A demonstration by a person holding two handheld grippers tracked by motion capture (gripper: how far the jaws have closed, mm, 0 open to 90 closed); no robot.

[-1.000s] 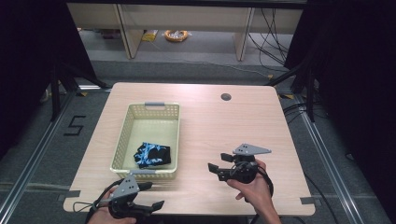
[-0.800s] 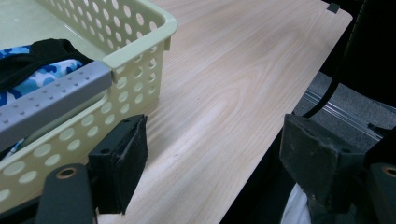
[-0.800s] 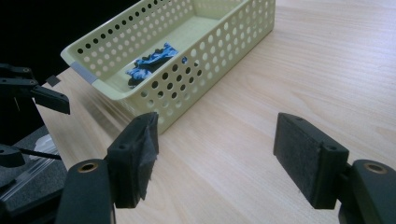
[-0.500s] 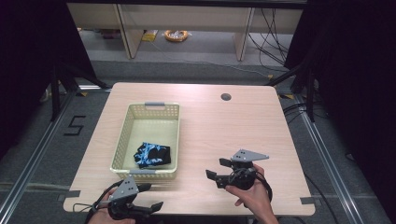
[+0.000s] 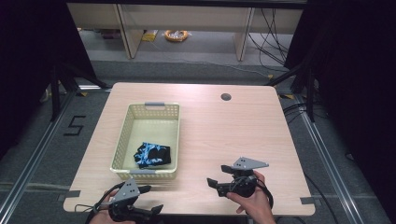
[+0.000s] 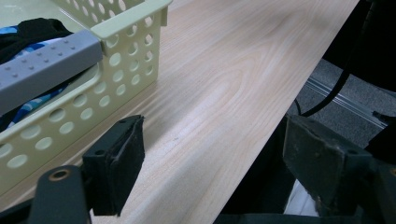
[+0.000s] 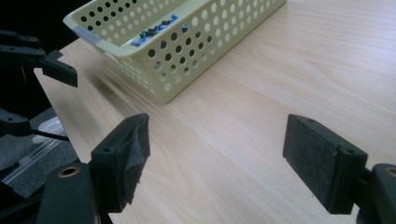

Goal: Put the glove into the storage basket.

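- Cloth (image 5: 153, 154): dark fabric with blue print, crumpled in the near end of the basket (image 5: 122, 140), which stands on the left half of the table (image 5: 243, 135).
- Right gripper (image 5: 219, 177): over bare wood near the front edge, right of the basket and well apart from it; its jaws have just been opening and stand wide, nothing between the pads (image 7: 317, 161).
- Left gripper (image 5: 152, 199): at the table's front edge just before the basket's near wall, jaws wide apart and empty, one pad (image 6: 122, 163) over wood, the other past the edge.
- Step in hand, as judged: withdrawal with the cloth deposited.
- Good practice: keep both jaws spread while backing off, and clear the grey handle (image 6: 44, 70) so the light basket is not nudged.
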